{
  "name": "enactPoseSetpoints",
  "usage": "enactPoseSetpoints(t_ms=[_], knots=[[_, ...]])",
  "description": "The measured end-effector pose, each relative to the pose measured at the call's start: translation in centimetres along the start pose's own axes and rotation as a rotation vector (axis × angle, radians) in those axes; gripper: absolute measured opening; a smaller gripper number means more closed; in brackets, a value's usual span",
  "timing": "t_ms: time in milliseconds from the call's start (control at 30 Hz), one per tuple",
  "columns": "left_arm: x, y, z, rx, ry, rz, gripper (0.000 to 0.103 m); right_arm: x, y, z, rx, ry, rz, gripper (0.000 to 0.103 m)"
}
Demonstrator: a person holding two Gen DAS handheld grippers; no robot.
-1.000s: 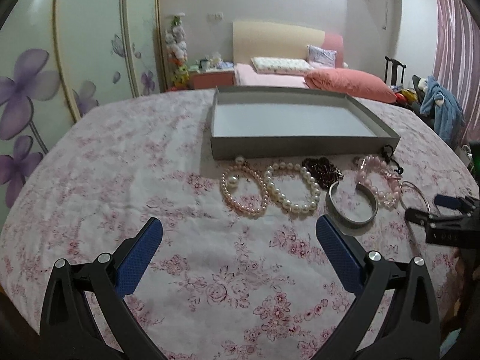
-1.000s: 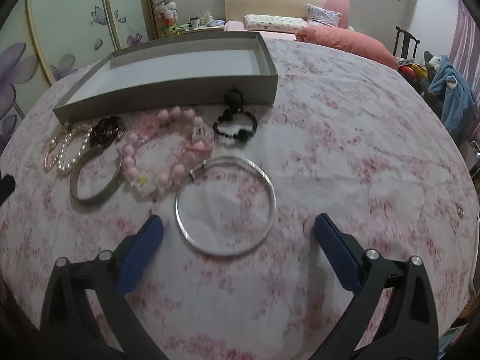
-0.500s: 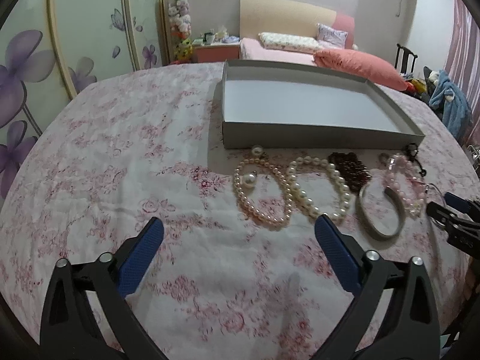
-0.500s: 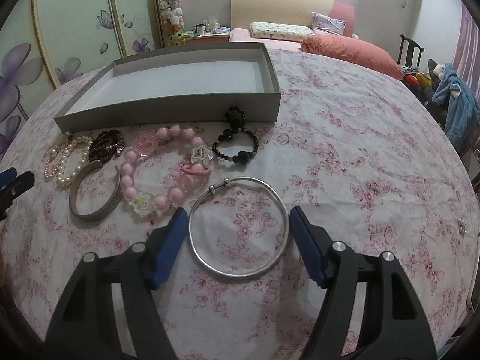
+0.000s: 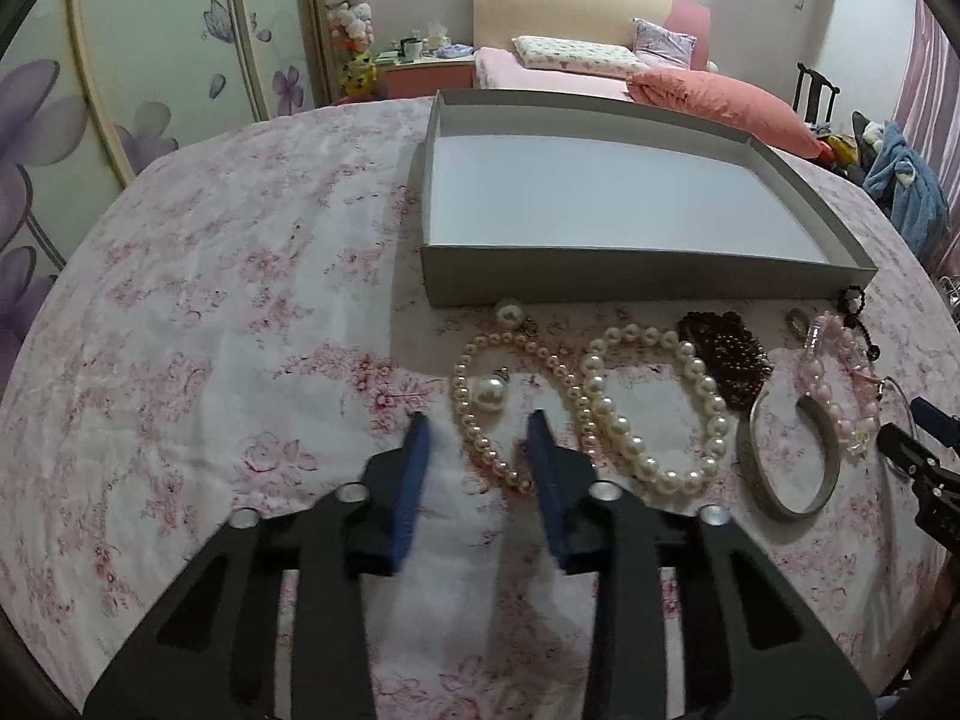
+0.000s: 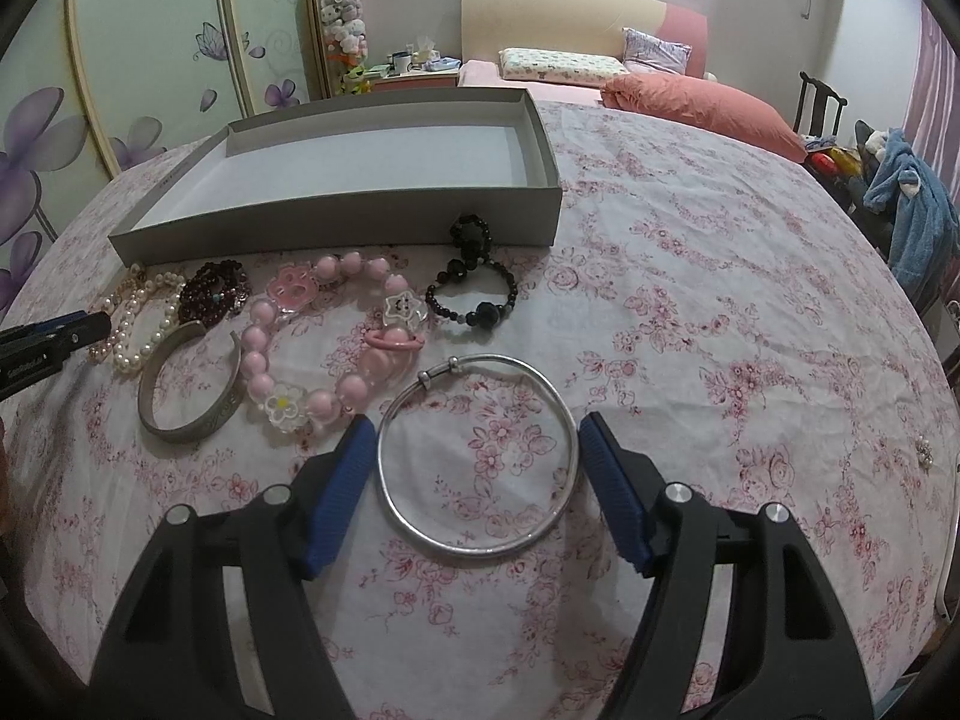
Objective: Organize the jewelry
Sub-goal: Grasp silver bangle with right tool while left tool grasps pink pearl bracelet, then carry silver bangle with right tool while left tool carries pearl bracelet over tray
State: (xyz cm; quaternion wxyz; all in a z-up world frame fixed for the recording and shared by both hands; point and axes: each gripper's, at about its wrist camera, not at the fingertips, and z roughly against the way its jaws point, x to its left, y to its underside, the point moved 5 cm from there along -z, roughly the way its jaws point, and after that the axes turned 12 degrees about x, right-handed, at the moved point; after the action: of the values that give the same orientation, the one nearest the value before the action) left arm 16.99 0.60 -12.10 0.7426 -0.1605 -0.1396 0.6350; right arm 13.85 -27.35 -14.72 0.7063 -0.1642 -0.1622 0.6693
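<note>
A grey empty tray [image 5: 630, 282] [image 6: 336, 222] lies on the floral cloth, with bracelets in a row before it. My left gripper [image 5: 478, 426] is partly closed around the near edge of the small-pearl bracelet [image 5: 474, 414], not clamped. Beside that lie a large-pearl bracelet [image 5: 708, 396], a dark garnet bracelet [image 5: 732, 360], a silver cuff [image 5: 774, 498] and a pink bead bracelet [image 6: 258, 360]. My right gripper [image 6: 477, 426] is open, its fingers on either side of the thin silver bangle [image 6: 564, 414]. A black bead bracelet [image 6: 480, 315] lies by the tray.
The round table's floral cloth [image 6: 720, 300] stretches to the right. A tiny pearl item [image 6: 924, 453] lies near the right edge. A bed [image 6: 690, 96] and a chair with blue clothes [image 6: 912, 204] stand behind.
My left gripper moved forward to the small-pearl bracelet and its jaws narrowed around it. My right gripper moved forward and narrowed until its fingers flank the silver bangle.
</note>
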Motion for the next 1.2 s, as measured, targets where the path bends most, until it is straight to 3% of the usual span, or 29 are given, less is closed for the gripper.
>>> enactPoseSetpoints(t_ms=[67, 133, 500, 567, 633, 1200], knots=[[0.5, 0.1, 0.0, 0.002, 0.001, -0.003, 0.017, 0.0, 0.0, 0.0, 0.001, -0.001, -0.001, 0.068], [0.9, 0.3, 0.2, 0.009, 0.005, -0.006, 0.014, 0.1, 0.0, 0.0, 0.004, 0.002, -0.001, 0.068], [0.1, 0.5, 0.3, 0.015, -0.004, -0.045, 0.014, 0.1, -0.6, 0.0, 0.034, 0.002, 0.018, 0.068], [0.1, 0.6, 0.4, 0.014, 0.002, -0.042, 0.007, 0.1, -0.5, 0.1, 0.043, -0.005, 0.019, 0.068], [0.4, 0.7, 0.5, 0.011, 0.029, -0.031, 0.007, 0.1, -0.4, 0.2, 0.043, -0.008, 0.017, 0.068], [0.1, 1.0, 2.9, -0.067, 0.084, -0.031, 0.006, -0.1, -0.2, 2.0, -0.037, -0.059, -0.039, 0.067]])
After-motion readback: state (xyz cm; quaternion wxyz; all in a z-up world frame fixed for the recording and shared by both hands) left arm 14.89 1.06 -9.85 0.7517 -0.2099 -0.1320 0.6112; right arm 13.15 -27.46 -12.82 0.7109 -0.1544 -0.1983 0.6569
